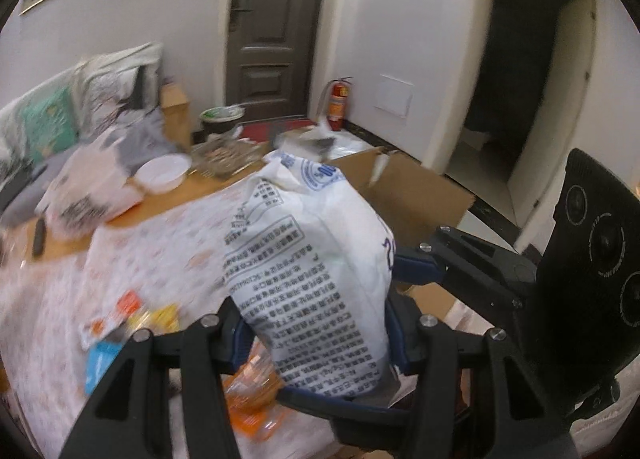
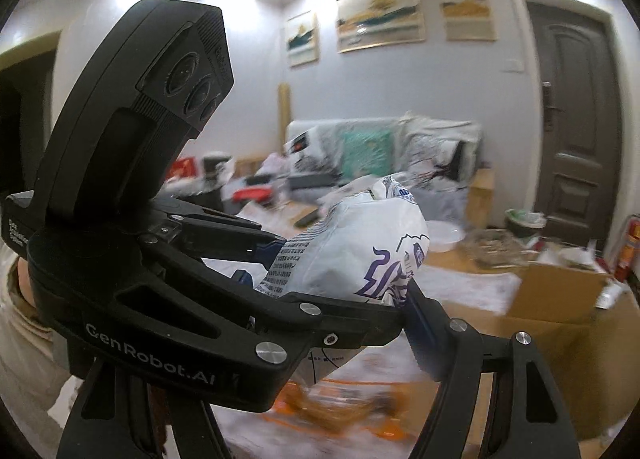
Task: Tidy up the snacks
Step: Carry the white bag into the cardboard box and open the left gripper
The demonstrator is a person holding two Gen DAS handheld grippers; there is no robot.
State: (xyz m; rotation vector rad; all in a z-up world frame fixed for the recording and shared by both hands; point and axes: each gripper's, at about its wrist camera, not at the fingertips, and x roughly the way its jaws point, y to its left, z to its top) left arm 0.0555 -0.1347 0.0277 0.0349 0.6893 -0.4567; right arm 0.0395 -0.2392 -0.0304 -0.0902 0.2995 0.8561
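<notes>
A white snack bag (image 1: 312,259) with black printed text and purple lettering stands upright above the table, also seen as the bag (image 2: 352,255) in the right wrist view. My left gripper (image 1: 316,327) is shut on its lower part, one blue pad on each side. My right gripper (image 2: 332,299) comes in from the right and is shut on the same bag. One of its fingers (image 1: 424,271) lies against the bag's right side and the other passes under its bottom. Small orange, yellow and blue snack packets (image 1: 132,311) lie on the cloth below.
A table with a flowered cloth (image 1: 160,251) lies under the bag. An open cardboard box (image 1: 420,195) stands just beyond it on the right. A white bowl (image 1: 162,173) and a wire basket (image 1: 224,155) sit at the far end, with a sofa behind.
</notes>
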